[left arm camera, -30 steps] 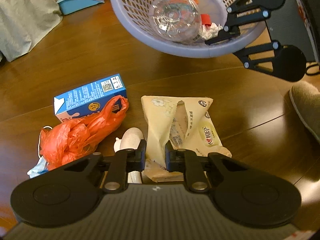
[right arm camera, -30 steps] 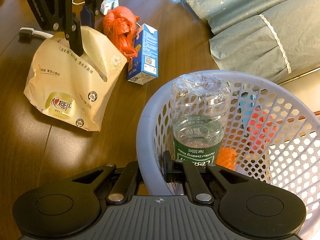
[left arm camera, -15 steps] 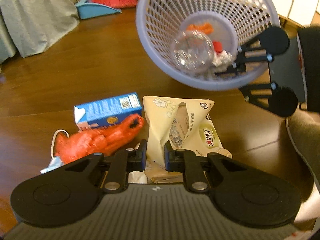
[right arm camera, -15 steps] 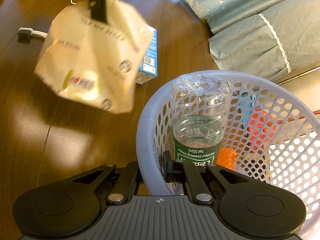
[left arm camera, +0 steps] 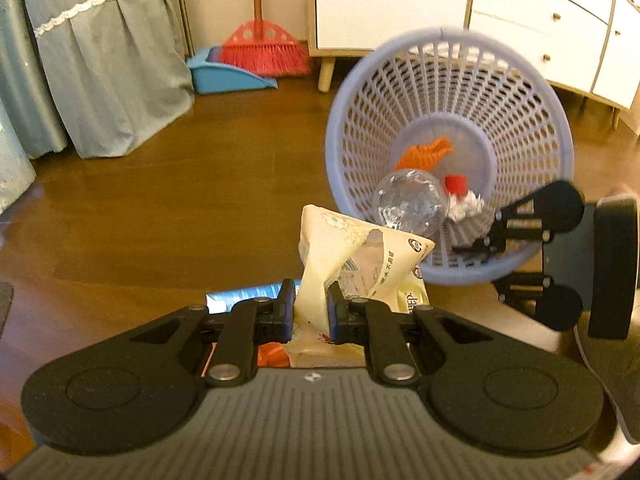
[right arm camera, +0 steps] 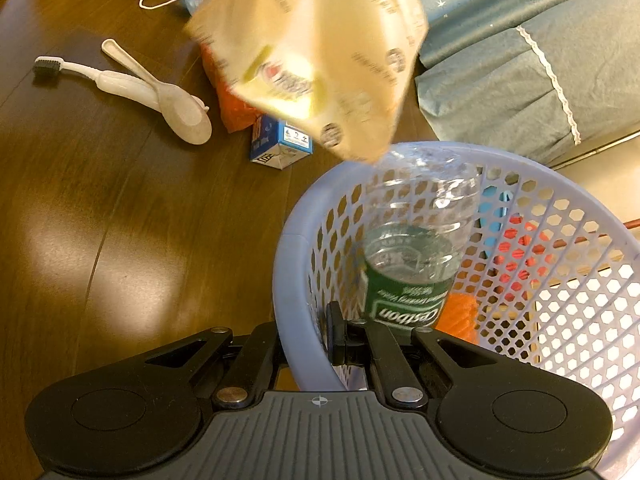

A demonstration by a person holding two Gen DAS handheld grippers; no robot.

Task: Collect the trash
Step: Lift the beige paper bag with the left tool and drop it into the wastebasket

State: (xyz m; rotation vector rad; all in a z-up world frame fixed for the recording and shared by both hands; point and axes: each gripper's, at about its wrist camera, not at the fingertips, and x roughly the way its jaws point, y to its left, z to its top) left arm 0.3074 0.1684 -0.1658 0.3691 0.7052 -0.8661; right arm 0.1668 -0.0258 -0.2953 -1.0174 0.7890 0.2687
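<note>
The left tool (left arm camera: 311, 312) pinched the crumpled yellow tissue pack (right arm camera: 312, 56), carrying it; the right tool (right arm camera: 304, 336) clamped the lilac mesh basket (right arm camera: 288, 264). Next, probably, release over its mouth.

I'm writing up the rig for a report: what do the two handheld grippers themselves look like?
Both match. The left gripper and right gripper each have two slim black fingers on black linkage bars with silver pivot pins, joined to rounded black side plates. Behind sits a dark grey ribbed body bearing a small round mark at its centre. No cables or sleeves are visible.
</note>
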